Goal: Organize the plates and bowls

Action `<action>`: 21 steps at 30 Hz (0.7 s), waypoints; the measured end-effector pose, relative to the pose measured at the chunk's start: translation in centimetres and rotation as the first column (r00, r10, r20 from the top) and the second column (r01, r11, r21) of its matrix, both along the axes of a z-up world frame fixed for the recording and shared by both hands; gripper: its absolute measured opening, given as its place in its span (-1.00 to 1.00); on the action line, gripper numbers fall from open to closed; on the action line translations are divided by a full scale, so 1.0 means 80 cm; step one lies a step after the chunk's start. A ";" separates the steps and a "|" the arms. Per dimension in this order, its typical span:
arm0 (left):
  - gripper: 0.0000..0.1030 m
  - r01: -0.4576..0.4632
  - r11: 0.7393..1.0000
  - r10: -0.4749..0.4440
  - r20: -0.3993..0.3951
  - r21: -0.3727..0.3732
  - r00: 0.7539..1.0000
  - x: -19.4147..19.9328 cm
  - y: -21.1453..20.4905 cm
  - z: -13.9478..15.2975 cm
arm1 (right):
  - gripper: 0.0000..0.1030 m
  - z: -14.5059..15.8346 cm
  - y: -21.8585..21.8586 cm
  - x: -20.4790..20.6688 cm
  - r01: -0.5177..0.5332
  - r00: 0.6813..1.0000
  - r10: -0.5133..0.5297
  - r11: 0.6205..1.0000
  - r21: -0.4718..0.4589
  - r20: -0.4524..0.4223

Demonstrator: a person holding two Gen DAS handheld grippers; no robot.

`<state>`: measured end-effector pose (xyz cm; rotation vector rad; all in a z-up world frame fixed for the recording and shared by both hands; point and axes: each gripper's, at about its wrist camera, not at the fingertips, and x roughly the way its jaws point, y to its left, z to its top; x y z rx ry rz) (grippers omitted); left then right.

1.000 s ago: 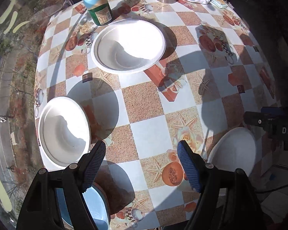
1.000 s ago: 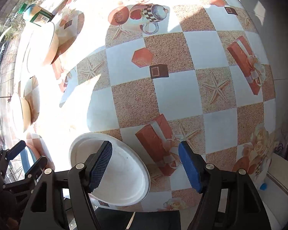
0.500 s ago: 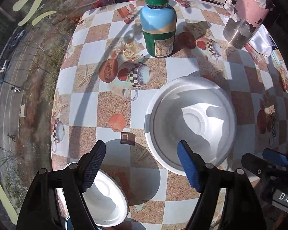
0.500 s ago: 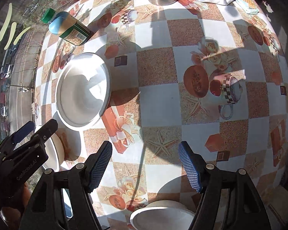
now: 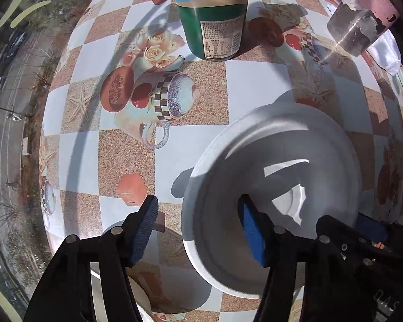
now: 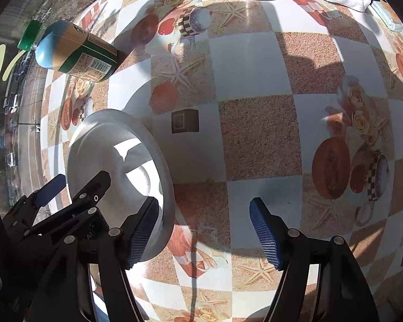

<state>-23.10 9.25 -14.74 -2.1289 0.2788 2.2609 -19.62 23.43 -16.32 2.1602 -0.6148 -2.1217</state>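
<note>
Left gripper (image 5: 198, 230) jaws wide — straddling the near rim of the large white shallow bowl (image 5: 276, 187); right gripper (image 6: 204, 230) wide, bowl beside its left finger. Bottle label unreadable.

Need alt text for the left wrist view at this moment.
The open left gripper straddles the near rim of a large white bowl, one blue pad inside it and one outside, on a checkered patterned tablecloth. A blue-and-green labelled bottle stands behind.

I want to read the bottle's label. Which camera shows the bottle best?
The right wrist view: the whole bottle shows there, green cap to base, though small and off at the edge. The left wrist view is closer, with bigger label print, but cuts off the top.
</note>
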 end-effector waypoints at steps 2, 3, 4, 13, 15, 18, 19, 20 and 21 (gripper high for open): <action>-0.05 -0.010 0.999 0.010 -0.001 0.031 1.000 0.006 0.001 0.000 | 0.09 -0.004 0.001 0.006 0.009 1.000 -0.009 0.999 -0.042 0.009; -0.22 -0.004 0.999 0.004 0.007 0.042 1.000 0.009 0.004 0.000 | 0.02 -0.004 0.000 0.008 0.003 1.000 -0.003 0.999 -0.052 0.007; -0.25 0.010 0.999 -0.011 0.016 0.051 1.000 0.013 0.009 0.000 | -0.10 -0.005 -0.001 0.010 -0.004 1.000 0.004 0.997 -0.077 0.008; -0.27 0.079 0.995 -0.082 0.050 0.060 0.995 0.096 0.034 0.001 | -0.64 -0.006 -0.018 0.053 -0.092 0.995 0.095 0.991 -0.093 0.026; -0.27 0.101 0.993 -0.104 0.053 0.057 0.993 0.121 0.038 0.002 | -0.64 -0.005 -0.021 0.074 -0.131 0.991 0.134 0.988 -0.083 0.029; -0.27 0.108 0.992 -0.111 0.060 0.059 0.992 0.154 0.039 0.002 | -0.63 -0.005 -0.031 0.103 -0.177 0.983 0.180 0.982 -0.059 0.039; -0.27 0.115 0.992 -0.118 0.061 0.060 0.991 0.164 0.040 0.003 | -0.62 -0.006 -0.033 0.112 -0.182 0.982 0.185 0.982 -0.057 0.044; -0.27 0.125 0.991 -0.128 0.059 0.058 0.990 0.172 0.041 0.004 | -0.62 -0.006 -0.034 0.122 -0.182 0.981 0.185 0.982 -0.057 0.051; -0.26 0.136 0.989 -0.139 0.055 0.055 0.989 0.181 0.042 0.007 | -0.62 -0.006 -0.036 0.130 -0.183 0.981 0.186 0.982 -0.057 0.057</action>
